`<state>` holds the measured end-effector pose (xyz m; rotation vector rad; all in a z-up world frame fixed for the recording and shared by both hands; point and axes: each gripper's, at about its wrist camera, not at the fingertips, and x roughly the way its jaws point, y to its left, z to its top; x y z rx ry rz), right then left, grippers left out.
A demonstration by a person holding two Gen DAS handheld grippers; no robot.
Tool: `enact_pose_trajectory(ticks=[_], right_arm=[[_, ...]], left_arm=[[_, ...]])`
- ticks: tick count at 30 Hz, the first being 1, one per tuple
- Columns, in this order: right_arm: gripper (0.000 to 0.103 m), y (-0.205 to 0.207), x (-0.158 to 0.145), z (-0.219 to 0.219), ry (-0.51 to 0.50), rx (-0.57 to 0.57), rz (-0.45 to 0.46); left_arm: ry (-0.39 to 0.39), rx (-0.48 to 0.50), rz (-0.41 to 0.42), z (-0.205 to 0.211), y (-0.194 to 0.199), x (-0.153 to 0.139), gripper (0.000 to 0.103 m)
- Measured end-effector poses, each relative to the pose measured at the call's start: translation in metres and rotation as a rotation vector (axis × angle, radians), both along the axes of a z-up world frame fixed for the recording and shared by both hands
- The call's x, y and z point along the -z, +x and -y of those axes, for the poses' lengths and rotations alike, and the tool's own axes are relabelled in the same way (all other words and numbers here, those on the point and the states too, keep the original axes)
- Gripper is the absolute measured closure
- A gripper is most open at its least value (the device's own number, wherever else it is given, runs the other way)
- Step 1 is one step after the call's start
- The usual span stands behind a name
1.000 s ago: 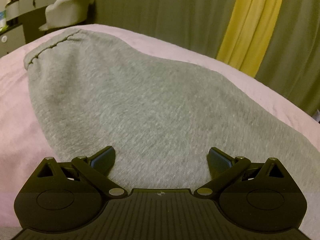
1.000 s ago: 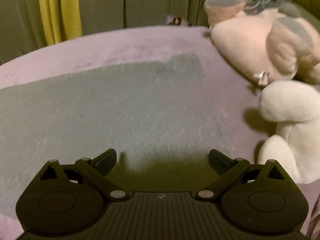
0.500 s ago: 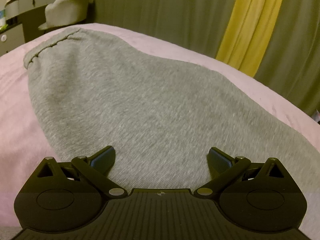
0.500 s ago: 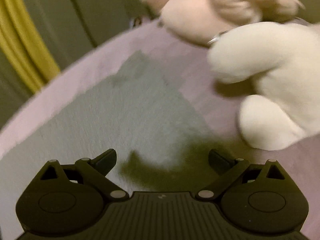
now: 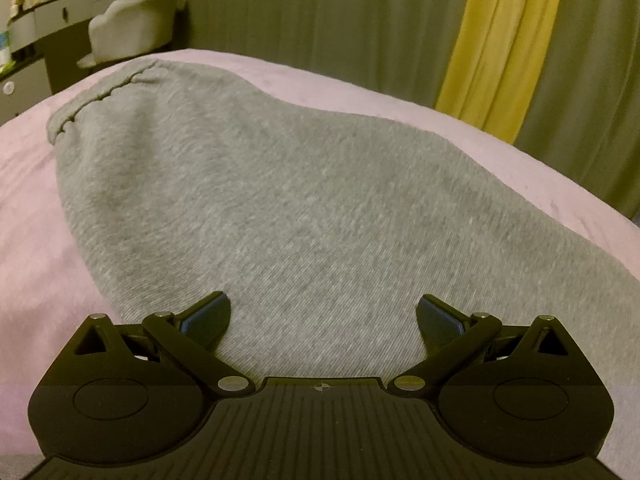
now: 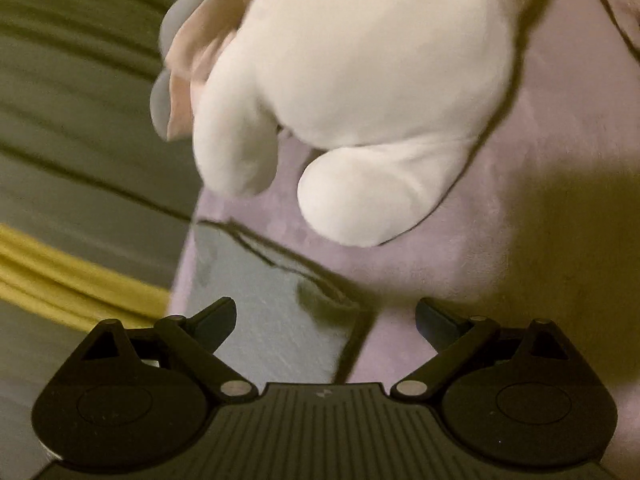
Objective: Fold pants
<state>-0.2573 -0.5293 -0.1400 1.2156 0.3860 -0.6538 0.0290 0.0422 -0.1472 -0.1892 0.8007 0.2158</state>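
Here the grey pants lie flat on the pink bedspread, one hemmed end toward the far left. The left gripper hovers low over the cloth, jaws spread wide and empty. The right gripper is equally wide and empty, above what looks, through blur, like the pants' other edge. A white plush toy sits just beyond it; a hasty grab could snag the toy or pinch bedspread with the fabric, dragging the fold crooked

Grey knit pants, spread flat on pink bedcover, stitched hem at far left
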Motion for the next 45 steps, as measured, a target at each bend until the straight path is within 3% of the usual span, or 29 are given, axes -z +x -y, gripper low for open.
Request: enact_pose_trajectory(ticks=[2,5,7,9,15,16,18,21,26,29,32,38,42,45], right_arm=[[0.011,0.001,0.002,0.002,0.002,-0.008,0.014],[0.048,0.008,0.006,0.004,0.025,-0.048,0.037],[0.048,0.015,0.014,0.006,0.061,-0.034,0.01],[0.047,0.017,0.018,0.008,0.084,-0.021,0.052],[0.049,0.043,0.018,0.006,0.078,-0.103,0.051],[0.055,0.048,0.019,0.006,0.084,-0.113,0.065],[0.082,0.059,0.023,0.005,0.097,-0.128,0.043],[0.083,0.07,0.028,0.003,0.108,-0.104,0.036],[0.072,0.082,0.024,-0.002,0.079,-0.126,0.021],[0.072,0.084,0.019,0.002,0.045,-0.143,-0.017],[0.085,0.091,0.014,0.002,0.022,-0.145,-0.063],[0.087,0.094,-0.003,-0.01,-0.049,-0.144,-0.092],[0.088,0.105,-0.029,-0.024,-0.135,-0.165,-0.124],[0.088,0.133,-0.073,-0.058,-0.3,-0.251,-0.091]], left_arm=[[0.001,0.0,-0.001,0.0,0.0,0.0,0.0],[0.004,0.0,-0.001,0.0,0.0,0.0,0.0],[0.005,0.001,-0.002,0.0,0.0,0.0,0.0],[0.006,0.001,-0.002,0.0,-0.001,0.0,0.0],[0.015,0.001,-0.005,0.001,-0.001,0.001,0.0],[0.017,0.001,-0.006,0.002,-0.001,0.001,0.0],[0.019,0.001,-0.006,0.002,-0.001,0.001,0.0],[0.019,0.001,-0.006,0.002,-0.001,0.001,0.0],[0.021,0.001,-0.006,0.002,-0.001,0.001,0.0],[0.018,0.0,-0.006,0.002,-0.001,0.001,0.0],[0.014,-0.001,-0.004,0.002,-0.001,0.001,0.0],[-0.031,-0.006,0.011,-0.004,-0.006,-0.003,0.0],[-0.065,-0.005,0.017,-0.008,-0.012,-0.009,0.0],[-0.077,-0.006,0.034,-0.009,-0.024,-0.019,0.0]])
